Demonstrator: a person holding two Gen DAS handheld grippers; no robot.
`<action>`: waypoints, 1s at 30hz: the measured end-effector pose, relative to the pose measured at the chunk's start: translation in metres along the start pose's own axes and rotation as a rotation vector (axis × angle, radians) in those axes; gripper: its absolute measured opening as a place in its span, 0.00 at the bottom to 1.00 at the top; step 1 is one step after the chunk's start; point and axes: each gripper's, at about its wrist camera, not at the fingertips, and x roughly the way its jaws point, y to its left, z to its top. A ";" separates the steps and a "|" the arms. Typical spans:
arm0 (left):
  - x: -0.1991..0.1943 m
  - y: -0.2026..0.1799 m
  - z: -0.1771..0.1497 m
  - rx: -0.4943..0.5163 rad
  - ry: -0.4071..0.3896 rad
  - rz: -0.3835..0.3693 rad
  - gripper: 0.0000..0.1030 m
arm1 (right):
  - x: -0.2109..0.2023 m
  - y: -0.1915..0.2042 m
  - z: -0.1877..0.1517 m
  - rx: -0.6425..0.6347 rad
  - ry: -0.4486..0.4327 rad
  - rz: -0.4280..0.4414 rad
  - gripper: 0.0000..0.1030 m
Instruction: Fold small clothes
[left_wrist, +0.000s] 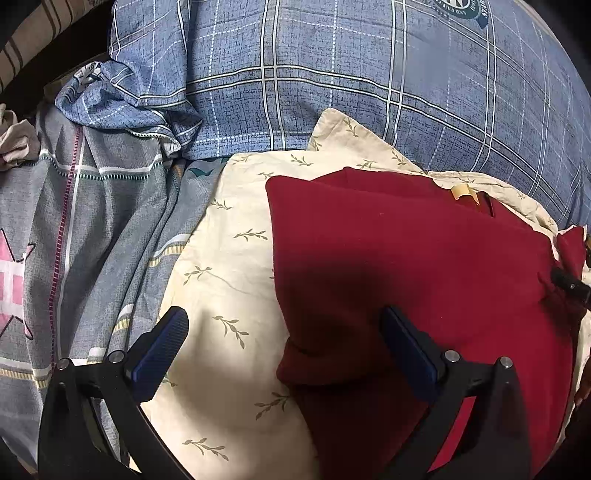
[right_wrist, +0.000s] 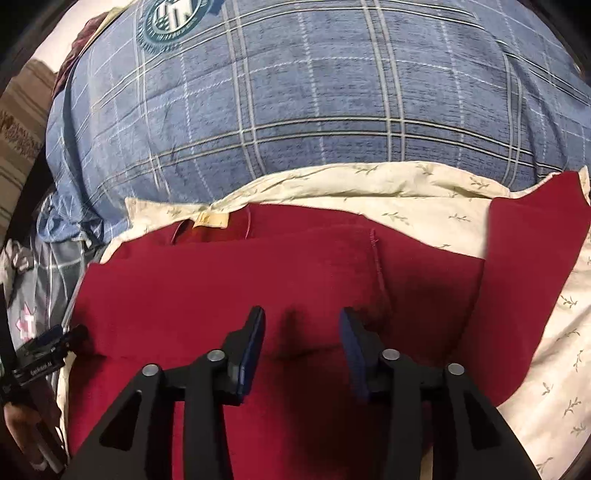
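Note:
A dark red garment lies partly folded on a cream leaf-print cloth, its left side folded in and a cream neck label at the far end. My left gripper is open and empty, straddling the garment's near-left edge, its right finger over the red cloth. In the right wrist view the garment fills the middle, with one sleeve spread out to the right. My right gripper is open and empty just above the garment's middle. The right gripper's tip also shows in the left wrist view.
A big blue plaid duvet bulges behind the cloth, also in the right wrist view. A grey patterned sheet with a pink star lies to the left. The left gripper and a hand show in the right wrist view.

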 end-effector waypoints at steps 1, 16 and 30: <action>-0.001 -0.001 0.000 0.007 -0.004 0.005 1.00 | 0.008 0.001 -0.002 -0.001 0.022 -0.007 0.46; -0.013 -0.003 -0.001 0.018 -0.044 0.008 1.00 | -0.004 0.004 -0.015 0.012 0.031 0.009 0.50; -0.007 -0.012 -0.002 0.042 -0.032 0.003 1.00 | 0.015 0.036 -0.025 -0.039 0.055 0.064 0.56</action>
